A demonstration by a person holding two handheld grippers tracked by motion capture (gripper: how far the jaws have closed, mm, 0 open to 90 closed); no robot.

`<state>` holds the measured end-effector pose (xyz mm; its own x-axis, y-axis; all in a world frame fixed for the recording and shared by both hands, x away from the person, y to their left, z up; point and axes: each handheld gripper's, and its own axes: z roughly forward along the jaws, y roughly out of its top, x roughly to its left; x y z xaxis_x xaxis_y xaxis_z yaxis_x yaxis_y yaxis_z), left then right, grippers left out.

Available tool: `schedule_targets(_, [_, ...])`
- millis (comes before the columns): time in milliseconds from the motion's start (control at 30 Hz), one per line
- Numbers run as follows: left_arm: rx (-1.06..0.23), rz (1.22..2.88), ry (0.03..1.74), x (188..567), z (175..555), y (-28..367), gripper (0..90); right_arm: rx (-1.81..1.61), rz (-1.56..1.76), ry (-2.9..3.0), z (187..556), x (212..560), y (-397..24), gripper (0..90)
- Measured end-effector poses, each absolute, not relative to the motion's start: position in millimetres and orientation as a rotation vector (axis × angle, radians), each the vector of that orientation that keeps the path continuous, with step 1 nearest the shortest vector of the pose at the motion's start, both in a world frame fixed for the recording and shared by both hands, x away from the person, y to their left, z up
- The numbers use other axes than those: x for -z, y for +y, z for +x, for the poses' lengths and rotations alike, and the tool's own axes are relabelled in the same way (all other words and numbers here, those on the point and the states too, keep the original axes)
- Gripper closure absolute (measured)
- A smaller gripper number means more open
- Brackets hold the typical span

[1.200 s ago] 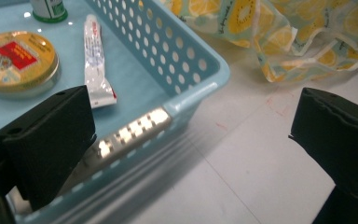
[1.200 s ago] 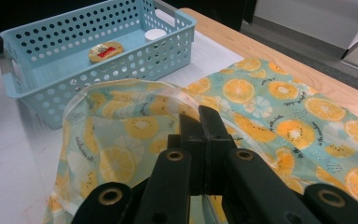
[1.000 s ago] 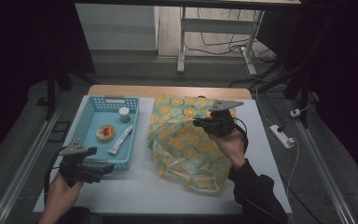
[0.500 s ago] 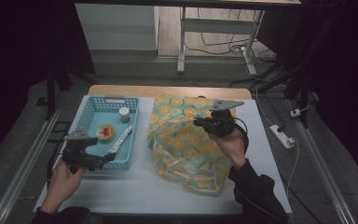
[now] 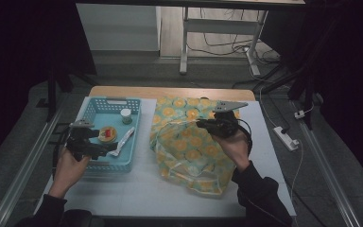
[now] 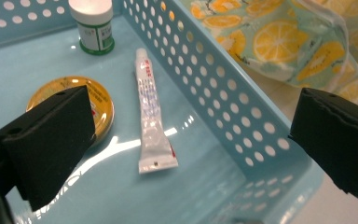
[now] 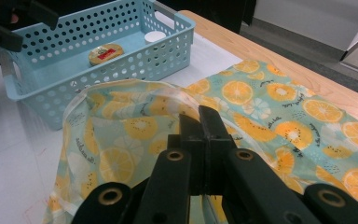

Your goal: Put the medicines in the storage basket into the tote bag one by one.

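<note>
Tube [image 6: 153,122] between open left hand-held gripper [image 6: 191,140] jaws, seemingly untouched.

I see a light-blue plastic basket [image 6: 223,88] with perforated walls and a glossy floor that throws white glare, and in it a smooth, shiny white tube [image 6: 151,116], a round tin [image 6: 100,100] with a gleaming gold metal lid, and a small jar [image 6: 93,23] with a matt white cap. Beside it the lemon-print bag [image 7: 135,135] looks to me like thin, crinkly clear plastic film over printed lining, while my left gripper [image 6: 191,140] has rough, matt black foam pads.
</note>
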<state>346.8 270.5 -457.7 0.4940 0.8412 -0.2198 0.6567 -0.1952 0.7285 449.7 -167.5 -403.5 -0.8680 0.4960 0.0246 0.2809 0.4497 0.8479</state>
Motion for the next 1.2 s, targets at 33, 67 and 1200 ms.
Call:
schedule_targets(33, [-0.296, 1.935, 1.237, 457, 349, 271, 0.0, -1.382, 0.675, 2.474, 450, 404, -167, 90.0])
schedule_targets(67, [-0.301, 1.937, 1.238, 456, 351, 271, 0.0, -1.378, 0.675, 2.475, 450, 404, -167, 90.0])
schedule_targets(1200, [-0.283, 2.040, 1.375, 480, 429, 279, 0.0, -1.375, 0.675, 2.475, 451, 405, -168, 90.0])
